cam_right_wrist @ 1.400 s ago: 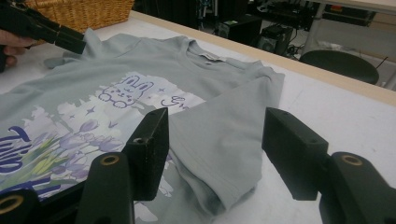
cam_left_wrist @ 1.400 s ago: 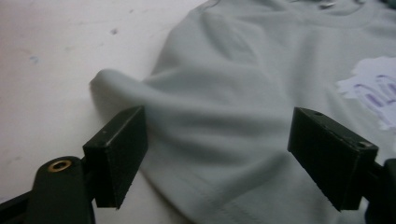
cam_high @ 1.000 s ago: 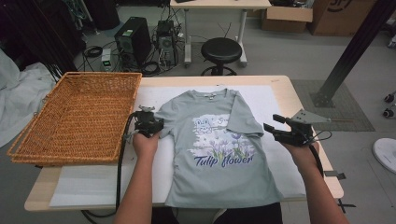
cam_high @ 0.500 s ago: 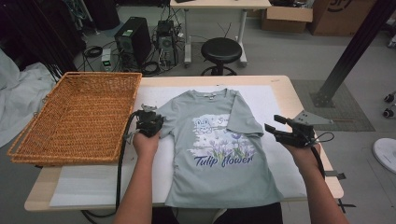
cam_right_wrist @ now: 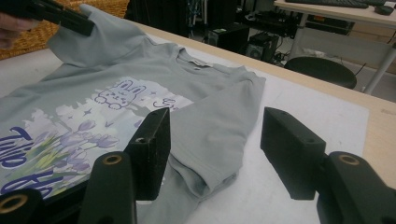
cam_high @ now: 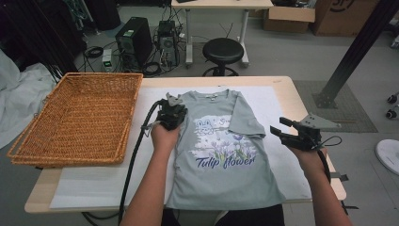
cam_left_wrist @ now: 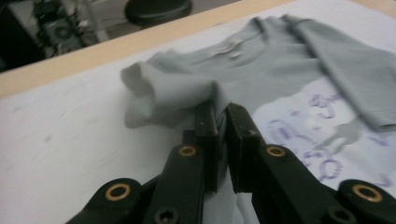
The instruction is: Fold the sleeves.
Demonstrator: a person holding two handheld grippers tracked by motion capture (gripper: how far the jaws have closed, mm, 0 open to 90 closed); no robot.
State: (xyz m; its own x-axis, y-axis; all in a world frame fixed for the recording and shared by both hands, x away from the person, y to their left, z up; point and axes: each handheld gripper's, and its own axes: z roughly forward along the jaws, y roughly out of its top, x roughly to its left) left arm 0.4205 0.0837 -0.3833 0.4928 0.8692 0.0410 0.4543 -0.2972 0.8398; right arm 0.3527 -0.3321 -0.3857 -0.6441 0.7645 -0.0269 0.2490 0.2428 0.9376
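Grey T-shirt (cam_high: pixel 226 160) flat at counter (cam_high: pixel 282 84) middle, hem at near edge. Left hand-held gripper (cam_left_wrist: pixel 222 140) jaws just closed, clenched on sleeve (cam_left_wrist: pixel 154 93); right hand-held gripper (cam_right_wrist: pixel 212 140) released, by folded sleeve. Fabric light, limp, drapes; pinch sleeve cuff or shoulder seam.

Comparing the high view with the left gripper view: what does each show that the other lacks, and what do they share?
High view alone: the wicker basket, the right gripper with its jaws apart off the shirt's edge, and the "Tulip flower" print. Left gripper view alone: the jaws pinched shut on the left sleeve, lifted off the white table cover. Both: the grey T-shirt, the stool and the left gripper.
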